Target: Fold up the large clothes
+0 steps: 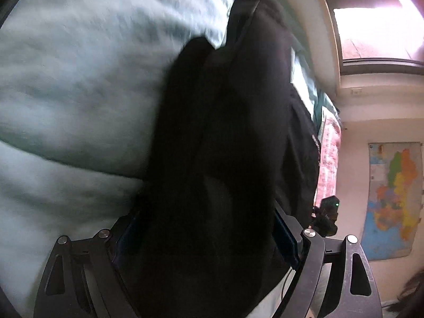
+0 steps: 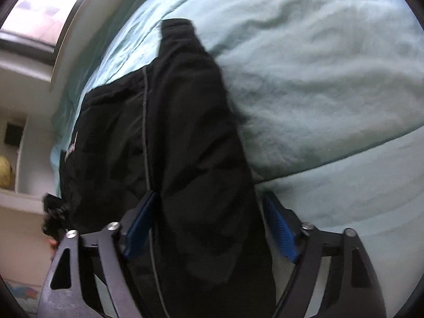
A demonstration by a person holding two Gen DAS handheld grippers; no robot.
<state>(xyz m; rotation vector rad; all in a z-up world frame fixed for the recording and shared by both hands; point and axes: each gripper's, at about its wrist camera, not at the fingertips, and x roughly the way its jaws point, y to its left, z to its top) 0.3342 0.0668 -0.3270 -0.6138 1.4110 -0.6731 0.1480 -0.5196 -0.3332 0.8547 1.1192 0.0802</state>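
Note:
A large black garment (image 1: 225, 137) hangs bunched between my left gripper's (image 1: 206, 228) blue-padded fingers, held up over a pale green bed cover (image 1: 79, 79). In the right wrist view the same black garment (image 2: 180, 145), with a thin grey seam line, fills the space between my right gripper's (image 2: 212, 220) fingers. Both grippers are shut on folds of the cloth. The rest of the garment trails away across the bed. Each gripper shows at the edge of the other's view, the right one (image 1: 326, 217) and the left one (image 2: 53, 217).
The bed cover (image 2: 331, 79) is rumpled, with a thick fold. A window (image 1: 371, 21) and a wall map (image 1: 392, 198) are at the right of the left wrist view. A pink patterned cloth (image 1: 330, 159) hangs at the bed's edge. White shelves (image 2: 23, 145) stand left of the right wrist view.

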